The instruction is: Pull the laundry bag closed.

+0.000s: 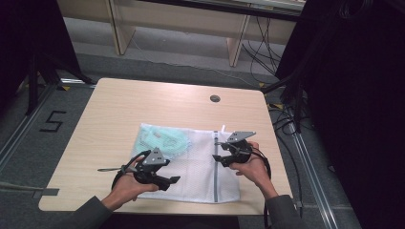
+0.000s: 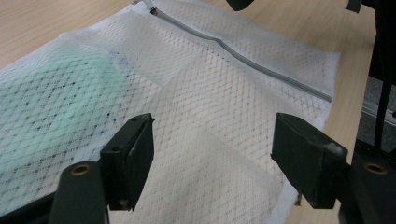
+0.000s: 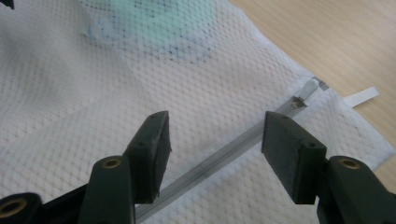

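A white mesh laundry bag [image 1: 196, 167] lies flat on the near half of the table, with a pale green garment [image 1: 160, 140] inside its far left part. A grey zipper [image 1: 215, 179] runs along its right side. My left gripper [image 1: 171, 183] hovers over the bag's near left part, jaws open over bare mesh [image 2: 224, 93] with nothing between them. My right gripper [image 1: 216, 150] is open just above the zipper [image 3: 219, 156], which passes between its jaws; the white zipper pull [image 3: 308, 88] lies beyond its right jaw. The green garment [image 3: 154, 23] shows through the mesh farther off.
The wooden table [image 1: 119, 105] has a round cable hole [image 1: 215, 98] near its far edge. Cables [image 1: 286, 119] trail on the floor to the right, and dark curtains stand on both sides. A white tag [image 3: 362, 97] sticks out beside the bag.
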Available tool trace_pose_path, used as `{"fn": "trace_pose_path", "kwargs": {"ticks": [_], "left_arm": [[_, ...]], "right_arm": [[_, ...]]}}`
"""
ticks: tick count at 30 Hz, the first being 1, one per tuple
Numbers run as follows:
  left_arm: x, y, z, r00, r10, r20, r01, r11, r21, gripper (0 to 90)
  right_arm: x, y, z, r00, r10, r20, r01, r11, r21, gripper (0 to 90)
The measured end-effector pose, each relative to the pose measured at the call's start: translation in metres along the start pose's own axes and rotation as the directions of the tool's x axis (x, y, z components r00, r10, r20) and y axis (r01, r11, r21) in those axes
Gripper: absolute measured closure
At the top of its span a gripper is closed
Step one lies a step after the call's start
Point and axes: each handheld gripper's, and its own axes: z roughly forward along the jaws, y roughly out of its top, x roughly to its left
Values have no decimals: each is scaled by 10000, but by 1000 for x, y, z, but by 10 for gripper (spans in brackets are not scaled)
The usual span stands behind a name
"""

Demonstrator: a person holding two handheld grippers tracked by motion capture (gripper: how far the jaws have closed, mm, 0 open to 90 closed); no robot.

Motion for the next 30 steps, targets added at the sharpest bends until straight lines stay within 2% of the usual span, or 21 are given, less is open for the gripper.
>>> {"fn": "trace_pose_path", "kwargs": {"ticks": [1,2,4,6,7,10,11,12,15,17,18,19,20,21,22,23,24,25,27,28,30], "left_arm": [[0,-1,0,9999,-96,44,96,9999,-51,293],[1,-1,-2,10000,64,22,-64,9999,78,292],[0,-2,-3,9998,-154,-88,155,9997,169,289],[3,-2,-5,9997,256,-36,-255,9993,279,287],[2,-4,-5,9998,-147,-95,149,9996,222,287],[6,-5,-7,9998,-194,-79,195,9995,231,280],[6,-6,-8,9999,-39,-120,42,9997,238,280],[6,-6,-9,9998,-154,-156,158,9994,317,280],[7,-7,-12,9998,161,-99,-156,9989,431,277],[6,-9,-12,9997,-194,-152,199,9994,294,272],[9,-9,-14,9999,26,-156,-20,9993,383,268],[8,-10,-14,9995,-267,-176,271,9993,270,268],[10,-9,-16,9997,93,-219,-84,9990,431,268],[9,-10,-16,9995,-206,-230,214,9992,343,268],[10,-10,-17,9997,-76,-211,81,9996,266,268],[11,-11,-19,9997,46,-228,-38,9993,377,268],[10,-12,-19,9991,-311,-284,319,9991,269,268],[12,-12,-20,9997,-39,-245,47,9995,300,267],[11,-13,-21,9991,-239,-348,251,9991,347,264],[10,-13,-22,9987,-385,-332,394,9989,266,264],[11,-13,-24,9993,-147,-332,155,9996,218,263]], "right_arm": [[1,-1,2,9999,-86,72,89,9992,-390,417],[3,-2,0,10000,37,7,-37,9997,-222,408],[4,-4,-3,9999,-5,-114,4,9999,-113,403],[6,-7,-2,9997,164,165,-154,9981,-591,380],[7,-7,-4,9993,375,54,-371,9980,-518,373],[8,-10,-7,9990,434,45,-432,9984,-351,354],[11,-12,-5,9975,701,86,-694,9958,-588,351],[9,-13,-6,9992,367,144,-358,9977,-582,349],[12,-16,-9,9986,516,104,-511,9975,-484,336],[14,-19,-9,9989,463,98,-456,9971,-612,333],[15,-19,-12,9989,467,34,-465,9983,-360,330],[15,-20,-13,9990,446,-16,-446,9987,-250,328],[18,-22,-10,9980,624,40,-620,9963,-600,326],[17,-23,-14,9994,334,-10,-334,9989,-325,319],[19,-25,-12,9985,542,41,-539,9968,-587,318],[18,-25,-15,9994,344,-31,-345,9991,-241,317],[20,-27,-13,9984,558,61,-554,9972,-498,317],[22,-28,-16,9982,603,-76,-604,9980,-164,316],[22,-31,-14,9987,512,57,-509,9973,-529,312],[21,-31,-16,9995,316,25,-315,9991,-275,307],[24,-33,-16,9984,567,46,-565,9979,-303,302]]}}
